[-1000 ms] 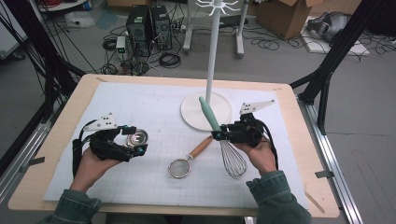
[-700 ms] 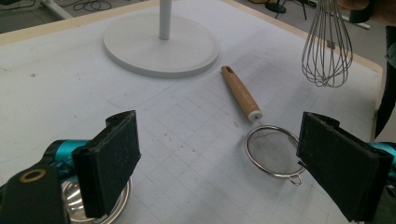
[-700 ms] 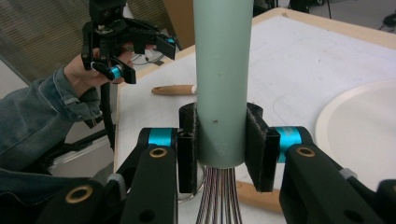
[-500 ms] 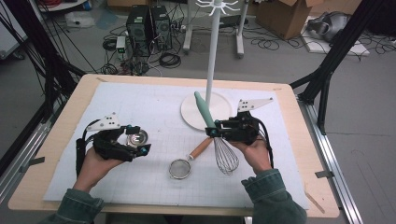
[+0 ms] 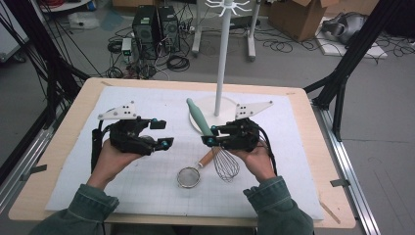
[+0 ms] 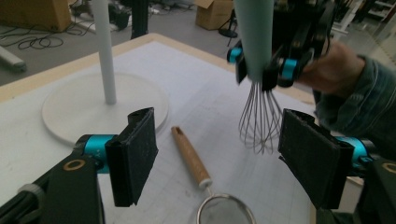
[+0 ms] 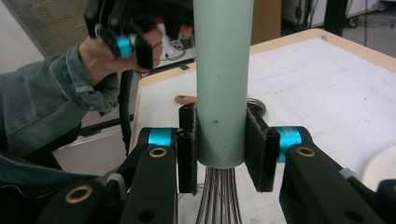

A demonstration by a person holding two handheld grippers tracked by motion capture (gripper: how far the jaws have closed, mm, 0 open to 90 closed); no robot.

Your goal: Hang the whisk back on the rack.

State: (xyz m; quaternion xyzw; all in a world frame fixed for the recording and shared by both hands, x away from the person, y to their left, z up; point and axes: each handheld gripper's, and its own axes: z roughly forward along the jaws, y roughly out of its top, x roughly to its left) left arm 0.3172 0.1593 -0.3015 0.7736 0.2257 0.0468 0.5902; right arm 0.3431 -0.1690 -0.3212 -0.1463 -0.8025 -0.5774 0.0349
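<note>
- The right gripper (image 5: 211,137) has its jaws clamped on the mint-green handle of the whisk (image 5: 226,164); the right gripper view shows both pads pressed flat against the handle (image 7: 223,84), with the wires hanging below them
- Compared with a second ago, the whisk is off the mat: it lay slanted with its wires on the surface, and now it hangs near upright, handle tip up beside the white stand (image 5: 221,63) and wire end clear above the mat (image 5: 147,186)
- The left gripper (image 5: 161,133) holds nothing; its jaws have just been closing and stand partly apart, with only air between the pads (image 6: 135,154)
- That gripper now sits higher and farther from the table edge than a second ago (its camera looks straight across at the whisk)
- The small strainer (image 5: 188,177) with the wooden handle lies where it was, on the mat between the two hands
- Judgement: the lift is done and the grip looks secure; the hooks at the top of the stand seem the likely target, so the whisk has a good way to rise yet
</note>
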